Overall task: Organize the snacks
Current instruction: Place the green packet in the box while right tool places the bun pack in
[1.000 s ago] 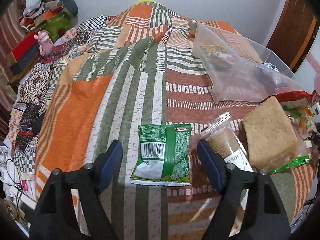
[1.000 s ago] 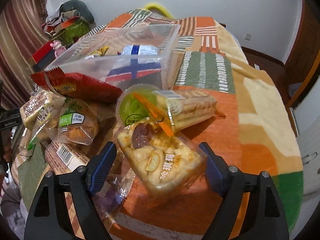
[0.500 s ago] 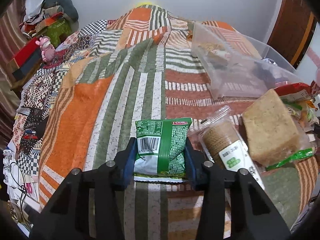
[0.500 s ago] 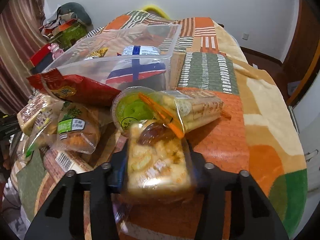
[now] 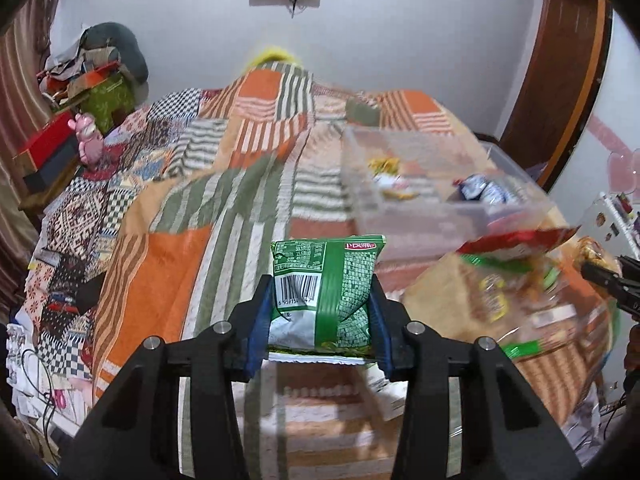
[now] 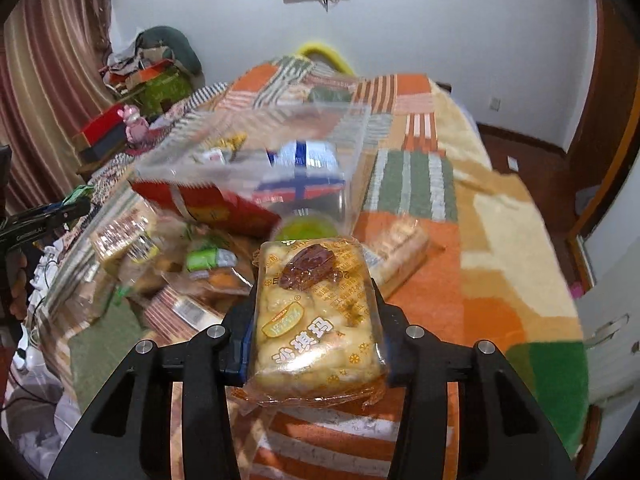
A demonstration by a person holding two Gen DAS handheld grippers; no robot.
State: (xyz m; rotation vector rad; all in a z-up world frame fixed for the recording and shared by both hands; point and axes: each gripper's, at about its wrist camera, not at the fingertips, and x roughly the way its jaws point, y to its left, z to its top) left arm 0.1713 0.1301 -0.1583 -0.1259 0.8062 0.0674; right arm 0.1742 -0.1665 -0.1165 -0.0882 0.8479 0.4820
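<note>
My left gripper [image 5: 320,312] is shut on a green snack packet [image 5: 326,288] with a barcode and holds it lifted above the patchwork blanket [image 5: 168,248]. My right gripper [image 6: 316,316] is shut on a clear-wrapped yellow pastry pack [image 6: 316,312] and holds it raised above the snack pile. A clear plastic bin [image 5: 432,192] with a few snacks inside sits ahead to the right in the left wrist view; it also shows in the right wrist view [image 6: 256,160], ahead and to the left.
A pile of loose snacks [image 6: 176,248] lies left of my right gripper, with a red bag [image 6: 208,204] against the bin. Bread packs [image 5: 500,304] lie right of my left gripper. Boxes and clutter [image 5: 72,120] stand at the far left.
Both grippers closed on their packets, then lifted them off the blanket. Both views now look higher, showing more of the wall.
</note>
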